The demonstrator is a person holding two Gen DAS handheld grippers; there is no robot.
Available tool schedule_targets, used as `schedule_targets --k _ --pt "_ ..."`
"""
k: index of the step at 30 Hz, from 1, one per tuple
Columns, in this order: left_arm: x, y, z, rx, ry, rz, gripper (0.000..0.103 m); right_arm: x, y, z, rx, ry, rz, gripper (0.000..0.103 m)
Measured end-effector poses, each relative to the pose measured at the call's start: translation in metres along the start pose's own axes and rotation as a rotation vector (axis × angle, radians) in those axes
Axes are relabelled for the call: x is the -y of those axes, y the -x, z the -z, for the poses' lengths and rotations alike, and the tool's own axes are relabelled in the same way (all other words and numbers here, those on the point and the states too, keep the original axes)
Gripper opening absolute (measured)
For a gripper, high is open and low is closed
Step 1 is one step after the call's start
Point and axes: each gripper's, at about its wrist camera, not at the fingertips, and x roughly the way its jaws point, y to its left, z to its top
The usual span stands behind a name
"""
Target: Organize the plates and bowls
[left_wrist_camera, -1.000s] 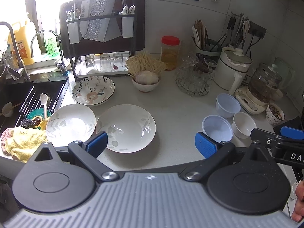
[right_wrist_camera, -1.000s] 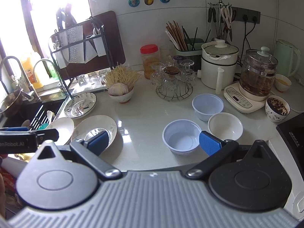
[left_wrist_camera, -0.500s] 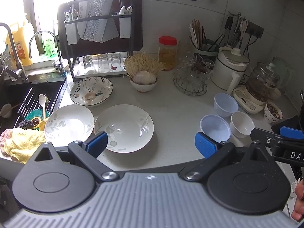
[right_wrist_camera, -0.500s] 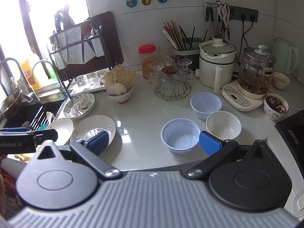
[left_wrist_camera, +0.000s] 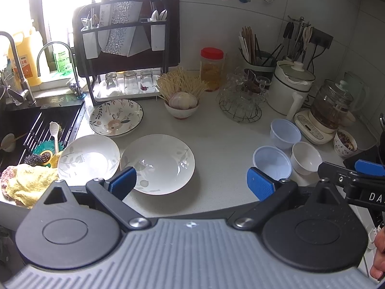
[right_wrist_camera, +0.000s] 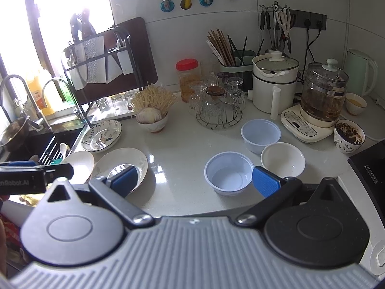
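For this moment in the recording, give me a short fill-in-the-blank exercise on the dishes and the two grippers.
1. The number of plates on the counter beside the sink is ____.
2. The floral plate lies closer to the ____ than the two white plates do.
3. Both the left gripper and the right gripper are ____ and hold nothing.
4. The white bowl stands next to two ____ bowls.

Missing words: three; dish rack; open; blue

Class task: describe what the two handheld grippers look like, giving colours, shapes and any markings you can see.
Both match: a ribbed grey body, two rounded black housings with embossed circles, and black linkage arms joined by silver pivots. Each finger ends in a textured blue pad. The left gripper and right gripper carry white lettering on the side, only partly readable. No cables or sleeves are visible.
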Motion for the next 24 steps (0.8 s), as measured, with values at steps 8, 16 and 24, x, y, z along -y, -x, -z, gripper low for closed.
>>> schedule_targets --k 8,16,24 --pt "0.001 0.0 0.0 -0.002 0.005 0.002 0.1 -0.002 0.001 0.002 -0.002 -0.001 -0.001 0.103" --pt "-0.003 -0.002 0.001 -0.006 0.015 0.017 0.1 -0.003 0.0 0.002 -0.004 -0.008 -0.016 0.103" --pt "-0.014 -0.006 0.004 -0.013 0.021 0.04 0.1 -0.012 -0.002 0.003 -0.003 -0.016 -0.003 0.103"
